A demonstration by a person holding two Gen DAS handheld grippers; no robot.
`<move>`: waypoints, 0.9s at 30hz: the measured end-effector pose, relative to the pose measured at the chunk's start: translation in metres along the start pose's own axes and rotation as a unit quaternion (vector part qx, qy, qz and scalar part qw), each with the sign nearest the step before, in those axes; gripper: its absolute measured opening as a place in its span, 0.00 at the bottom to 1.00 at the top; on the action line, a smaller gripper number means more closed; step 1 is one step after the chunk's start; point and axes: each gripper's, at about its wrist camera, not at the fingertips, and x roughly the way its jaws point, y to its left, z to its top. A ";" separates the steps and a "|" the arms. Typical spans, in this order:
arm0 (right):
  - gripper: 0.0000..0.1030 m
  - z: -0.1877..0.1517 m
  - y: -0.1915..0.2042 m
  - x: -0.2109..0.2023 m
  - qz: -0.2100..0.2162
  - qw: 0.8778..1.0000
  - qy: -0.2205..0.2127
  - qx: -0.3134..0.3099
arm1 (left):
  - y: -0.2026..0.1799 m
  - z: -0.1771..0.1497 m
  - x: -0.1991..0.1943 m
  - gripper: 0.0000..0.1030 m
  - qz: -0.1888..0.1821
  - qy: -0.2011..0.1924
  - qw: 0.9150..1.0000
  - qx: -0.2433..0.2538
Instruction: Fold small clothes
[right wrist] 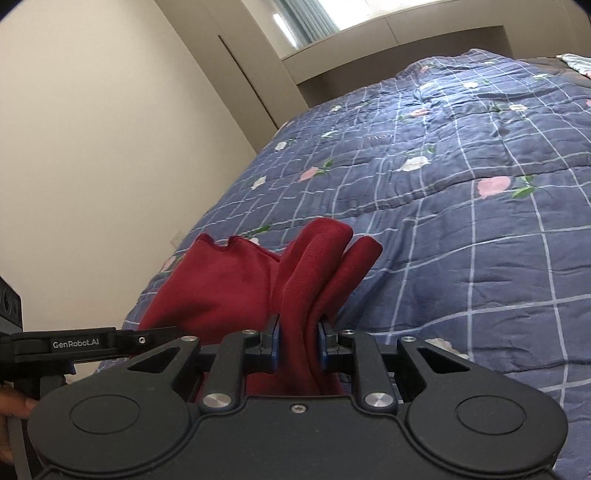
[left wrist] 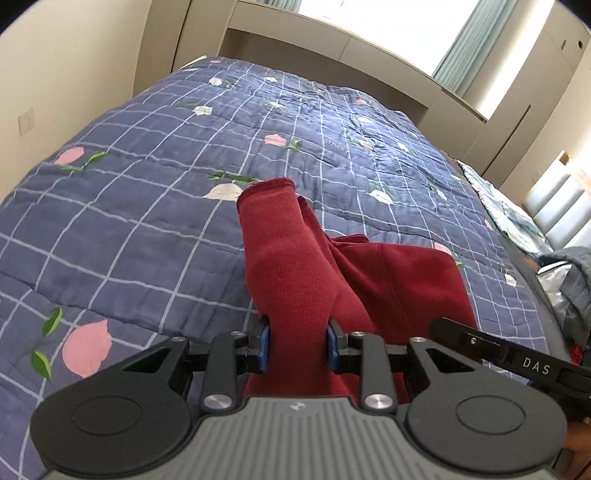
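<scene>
Left tongs (left wrist: 298, 345) are gripping a ribbed band of the red garment (left wrist: 369, 273), which is hanging above the quilted bed (left wrist: 147, 221); right tongs (right wrist: 299, 345) are pinching another bunched fold of it. The left view alone is showing a window (left wrist: 406, 33) and grey bedding (left wrist: 569, 280) at the far edge, while the right view is showing a bare wall (right wrist: 92, 147) beside the bed.

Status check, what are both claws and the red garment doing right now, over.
Left claw shut on red garment. Right claw shut on it too. Garment lifted, bunched above the quilt. Nothing in the way.
</scene>
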 end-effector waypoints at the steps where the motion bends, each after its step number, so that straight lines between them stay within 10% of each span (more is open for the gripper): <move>1: 0.22 0.001 -0.001 0.001 -0.002 1.000 0.001 0.000 | 0.001 0.000 0.001 0.33 0.000 0.001 1.000 -0.001; 9: 0.40 -0.005 0.003 -0.004 -0.030 0.999 -0.004 -0.026 | -0.001 -0.005 0.000 0.61 0.021 0.008 1.000 -0.007; 20: 0.91 -0.012 0.021 -0.061 -0.055 0.994 -0.063 -0.068 | -0.025 -0.012 -0.051 0.97 0.031 -0.042 0.998 0.023; 27: 0.99 -0.026 0.036 -0.114 -0.064 0.988 -0.108 -0.088 | -0.043 -0.037 -0.094 1.00 0.046 -0.087 0.995 0.028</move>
